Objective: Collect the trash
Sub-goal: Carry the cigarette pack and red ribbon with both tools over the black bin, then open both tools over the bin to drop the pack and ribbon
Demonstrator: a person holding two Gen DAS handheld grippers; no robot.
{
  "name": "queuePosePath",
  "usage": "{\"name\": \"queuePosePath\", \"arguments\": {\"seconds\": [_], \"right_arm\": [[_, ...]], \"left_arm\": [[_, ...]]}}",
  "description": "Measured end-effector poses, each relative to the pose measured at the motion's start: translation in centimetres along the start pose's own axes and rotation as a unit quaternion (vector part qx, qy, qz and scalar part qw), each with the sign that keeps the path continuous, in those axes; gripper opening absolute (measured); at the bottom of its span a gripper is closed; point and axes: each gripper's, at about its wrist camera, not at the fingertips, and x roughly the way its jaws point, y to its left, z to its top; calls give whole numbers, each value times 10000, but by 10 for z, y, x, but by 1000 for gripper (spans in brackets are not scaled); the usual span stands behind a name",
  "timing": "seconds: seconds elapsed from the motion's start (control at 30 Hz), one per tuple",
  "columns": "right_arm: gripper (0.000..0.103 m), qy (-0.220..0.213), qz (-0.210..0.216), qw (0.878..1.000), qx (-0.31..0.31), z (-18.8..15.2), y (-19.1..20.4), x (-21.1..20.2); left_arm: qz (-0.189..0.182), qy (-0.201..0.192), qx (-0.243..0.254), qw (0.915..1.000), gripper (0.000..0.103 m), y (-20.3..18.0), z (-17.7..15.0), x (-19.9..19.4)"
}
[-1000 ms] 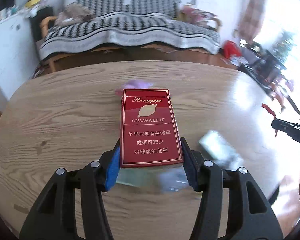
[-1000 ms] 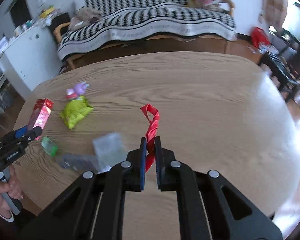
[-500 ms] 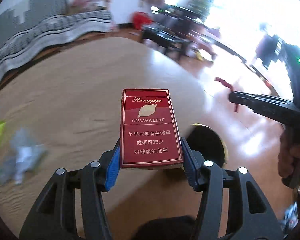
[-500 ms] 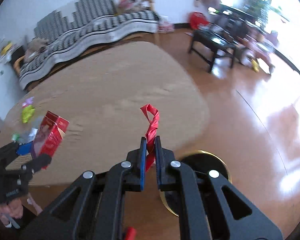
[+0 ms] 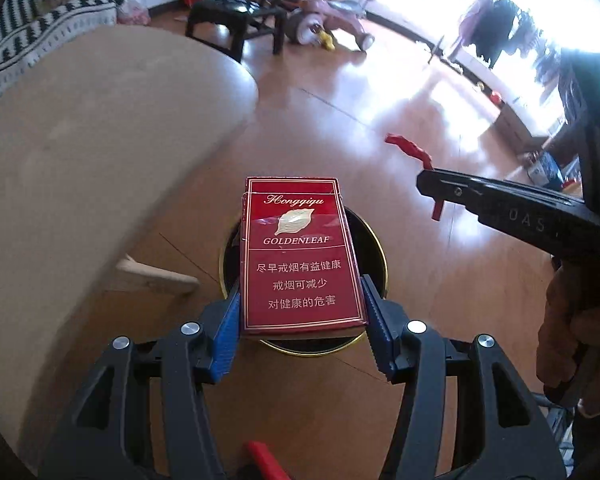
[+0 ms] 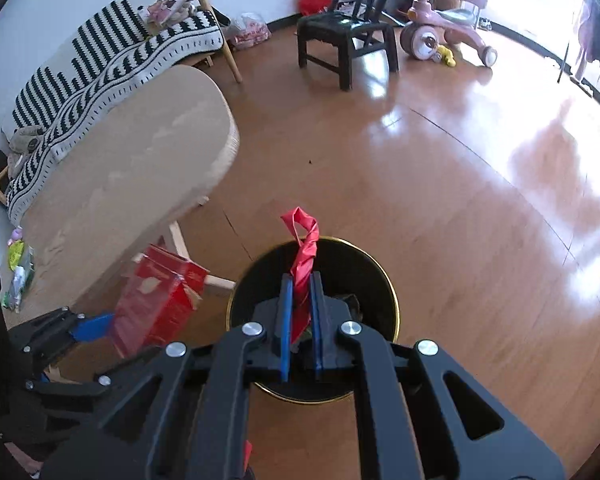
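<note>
My left gripper [image 5: 300, 300] is shut on a red cigarette pack [image 5: 300, 256] and holds it above a black round bin with a gold rim [image 5: 374, 240] on the floor. My right gripper [image 6: 300, 280] is shut on a twisted red wrapper [image 6: 305, 248] and holds it above the same bin [image 6: 380, 280]. The left gripper with the pack [image 6: 156, 304] shows at the left of the right wrist view. The right gripper with the wrapper [image 5: 410, 148] shows at the right of the left wrist view.
The oval wooden table [image 6: 140, 152] stands to the left of the bin, with several wrappers [image 6: 18, 264] left on its far end. A striped sofa [image 6: 112, 56], a black chair [image 6: 348, 36] and a pink tricycle [image 6: 444, 36] stand farther off on the wooden floor.
Both grippers have swung from over the table to the right and down, and now hold the pack and the wrapper above the bin on the floor.
</note>
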Motion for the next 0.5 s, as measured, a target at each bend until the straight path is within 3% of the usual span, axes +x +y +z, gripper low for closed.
{"name": "queuePosePath", "arguments": {"seconds": [0.3, 0.5], "right_arm": [[9, 220, 89, 9995, 203, -6, -13, 26], [9, 301, 147, 9990, 287, -3, -10, 37]], "left_arm": [[59, 346, 101, 9993, 54, -2, -15, 51], [125, 378, 86, 9992, 54, 0, -16, 61]]}}
